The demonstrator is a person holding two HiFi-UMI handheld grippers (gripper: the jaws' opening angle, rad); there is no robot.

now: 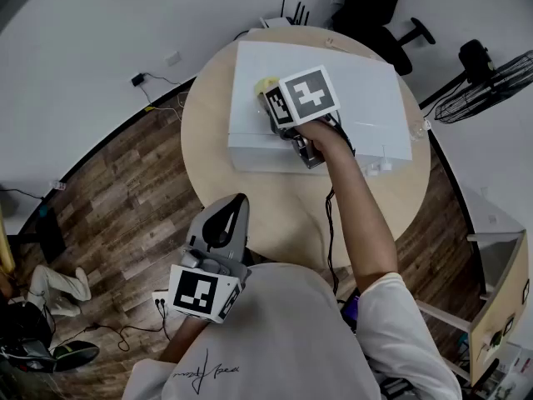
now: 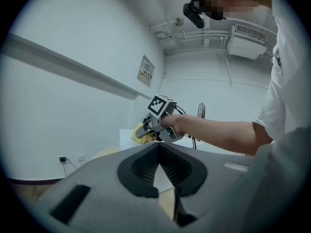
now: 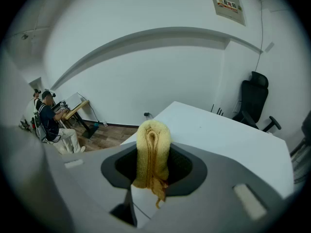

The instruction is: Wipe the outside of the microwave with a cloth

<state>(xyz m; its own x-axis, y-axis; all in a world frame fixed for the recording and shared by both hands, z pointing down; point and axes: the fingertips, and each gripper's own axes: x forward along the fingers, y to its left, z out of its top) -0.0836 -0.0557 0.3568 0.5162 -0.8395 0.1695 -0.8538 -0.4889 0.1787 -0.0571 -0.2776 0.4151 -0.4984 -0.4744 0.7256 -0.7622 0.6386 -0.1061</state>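
Note:
The white microwave (image 1: 366, 98) stands on a round wooden table (image 1: 208, 140). My right gripper (image 1: 270, 92) rests on its top near the front left corner, shut on a folded yellow cloth (image 1: 264, 84). In the right gripper view the cloth (image 3: 153, 149) stands bunched between the jaws, with the microwave's white top (image 3: 228, 140) stretching beyond. My left gripper (image 1: 236, 205) hangs low beside the person's body at the table's near edge, shut and holding nothing. From the left gripper view, the left gripper (image 2: 158, 147) points towards the right gripper (image 2: 146, 130) and the cloth (image 2: 138, 134).
A black office chair (image 1: 375, 7) and a floor fan (image 1: 491, 77) stand behind the table. A wooden cabinet (image 1: 500, 298) is at the right. Cables and a power strip (image 1: 158, 302) lie on the wooden floor. A seated person (image 3: 51, 123) is far off.

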